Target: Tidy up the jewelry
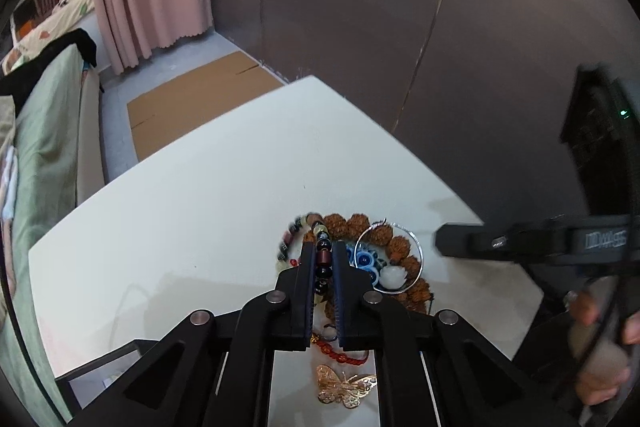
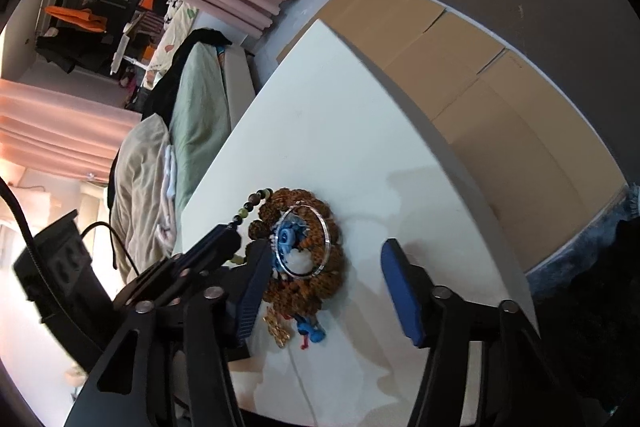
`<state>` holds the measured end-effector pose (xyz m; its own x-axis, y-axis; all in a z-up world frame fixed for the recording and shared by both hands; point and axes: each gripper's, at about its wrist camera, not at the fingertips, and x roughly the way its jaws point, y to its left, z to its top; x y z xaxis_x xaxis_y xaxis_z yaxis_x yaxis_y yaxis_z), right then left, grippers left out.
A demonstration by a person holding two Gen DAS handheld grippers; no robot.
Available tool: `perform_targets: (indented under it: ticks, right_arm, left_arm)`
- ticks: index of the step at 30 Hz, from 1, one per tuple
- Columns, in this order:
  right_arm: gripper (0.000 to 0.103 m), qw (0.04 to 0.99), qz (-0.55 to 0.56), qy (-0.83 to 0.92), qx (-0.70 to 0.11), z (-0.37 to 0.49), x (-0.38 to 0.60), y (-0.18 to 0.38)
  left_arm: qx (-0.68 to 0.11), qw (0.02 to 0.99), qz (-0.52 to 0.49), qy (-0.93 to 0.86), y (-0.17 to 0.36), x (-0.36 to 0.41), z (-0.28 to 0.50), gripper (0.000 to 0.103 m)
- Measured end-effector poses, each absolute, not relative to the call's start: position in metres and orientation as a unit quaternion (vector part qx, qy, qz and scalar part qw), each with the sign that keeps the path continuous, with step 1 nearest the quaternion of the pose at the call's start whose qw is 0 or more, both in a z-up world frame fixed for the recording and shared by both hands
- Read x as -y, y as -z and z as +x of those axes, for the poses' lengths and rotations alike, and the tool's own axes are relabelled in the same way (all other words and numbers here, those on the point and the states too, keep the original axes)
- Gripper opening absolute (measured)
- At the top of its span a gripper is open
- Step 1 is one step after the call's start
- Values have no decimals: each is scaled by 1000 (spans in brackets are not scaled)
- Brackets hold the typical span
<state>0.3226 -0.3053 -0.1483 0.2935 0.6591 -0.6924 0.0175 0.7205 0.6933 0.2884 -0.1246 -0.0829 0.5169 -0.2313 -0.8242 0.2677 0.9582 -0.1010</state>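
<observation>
A pile of jewelry lies on the white table [image 1: 200, 187]. My left gripper [image 1: 323, 247] is shut on a multicolored bead bracelet [image 1: 322, 259]; its beads run between the fingers. Beside it lie a brown seed-bead bracelet [image 1: 396, 247], a thin silver bangle [image 1: 390, 257], a blue eye-bead bracelet [image 1: 366, 261] and a white flower bead [image 1: 394, 275]. A red cord bracelet [image 1: 340, 353] and a gold butterfly brooch [image 1: 344, 389] lie under the gripper. My right gripper [image 2: 324, 291] is open above the pile, with the brown bracelet [image 2: 320, 283] and silver bangle [image 2: 304, 239] between its fingers.
The table's far edges drop to a grey floor with flat cardboard [image 1: 200, 107]. A dark wall [image 1: 400, 7] stands behind. A bed with green bedding [image 2: 200, 107] lies beside the table. The right gripper [image 1: 520, 239] shows in the left wrist view.
</observation>
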Motion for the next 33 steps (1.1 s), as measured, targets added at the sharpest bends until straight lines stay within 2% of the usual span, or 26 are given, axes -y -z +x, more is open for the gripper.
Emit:
perform_targets:
  ticks: [2,5,8,10,13,16,33]
  right_arm:
    - [43,743,305,-215,-556,326,299,151]
    - [39,742,301,-207,-562,330,292,155]
    - [30,743,297,-196,-567,332,288,160]
    - [20,740,300,-192,-570,334,288,163]
    - [15,743,296,-186,-571,331,287,162]
    - [6,750,287,-183,-568,328,284,158]
    - [4,792,295,-187,-500,297,292,107]
  left_arm:
    - [-466,873,9,143,78,119,287,8]
    - [-460,875,-7,149,72,111,285,8]
    - [-451,880,-15,147,64,105,281,8]
    - [-446,883,-19,146,60,101,277,8]
    - [-441,886,-22,146,54,95,271,8]
    - [-434,889,-29,145,48,89,264,8]
    - [-398,906,-58,134,15,43,217,8]
